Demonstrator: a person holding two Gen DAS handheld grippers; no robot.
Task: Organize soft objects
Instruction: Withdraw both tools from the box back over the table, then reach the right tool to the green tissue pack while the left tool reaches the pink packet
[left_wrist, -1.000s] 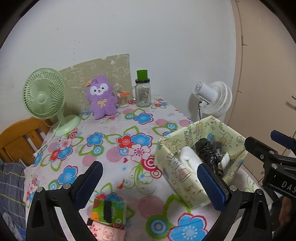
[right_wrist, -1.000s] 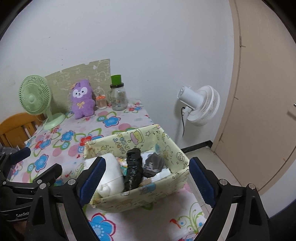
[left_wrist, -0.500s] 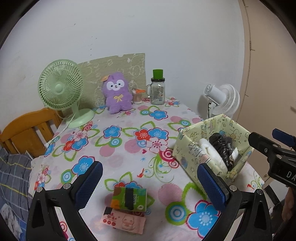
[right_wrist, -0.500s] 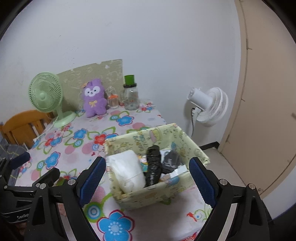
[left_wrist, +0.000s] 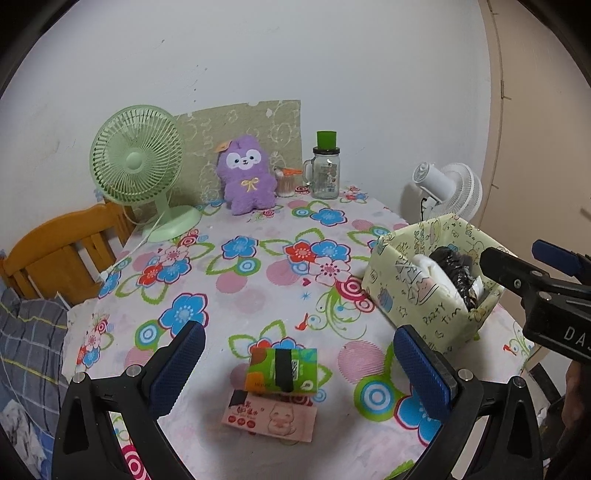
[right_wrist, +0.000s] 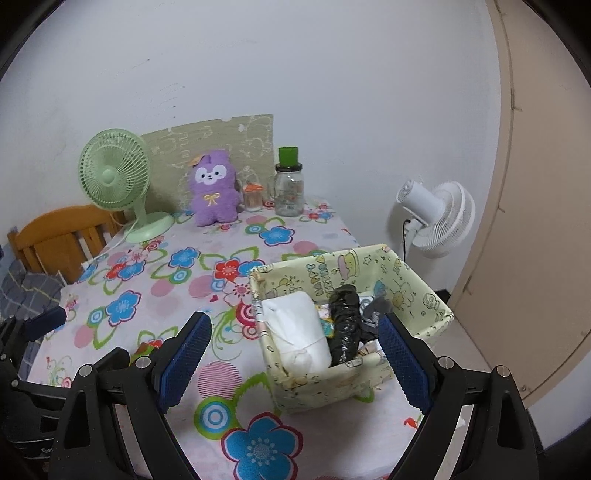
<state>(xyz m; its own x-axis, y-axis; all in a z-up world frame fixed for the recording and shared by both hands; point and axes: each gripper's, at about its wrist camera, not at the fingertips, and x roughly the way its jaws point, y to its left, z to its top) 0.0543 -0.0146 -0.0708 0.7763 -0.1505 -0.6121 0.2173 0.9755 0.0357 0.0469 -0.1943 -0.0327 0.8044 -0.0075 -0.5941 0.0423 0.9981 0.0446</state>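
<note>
A pale yellow fabric bin (right_wrist: 354, 384) stands on the floral table at the right front, holding a white soft bundle (right_wrist: 301, 332), a black wrapped roll (right_wrist: 343, 325) and smaller items; it also shows in the left wrist view (left_wrist: 424, 306). A green tissue pack (left_wrist: 282, 369) lies partly on a pink tissue pack (left_wrist: 271, 419) near the front edge. A purple plush toy (left_wrist: 247, 175) sits at the back. My left gripper (left_wrist: 299, 365) is open and empty, above the two packs. My right gripper (right_wrist: 293, 362) is open and empty, in front of the bin.
A green desk fan (left_wrist: 138, 166) stands back left, a glass jar with green lid (left_wrist: 325, 170) and a small cup (left_wrist: 285, 182) back centre. A white fan (right_wrist: 434, 218) stands beyond the table's right edge. A wooden chair (left_wrist: 59, 258) is at left.
Both grippers have pulled back and up from the table. The left one has swung left, so the tissue packs now lie between its fingers. Both stay open.
</note>
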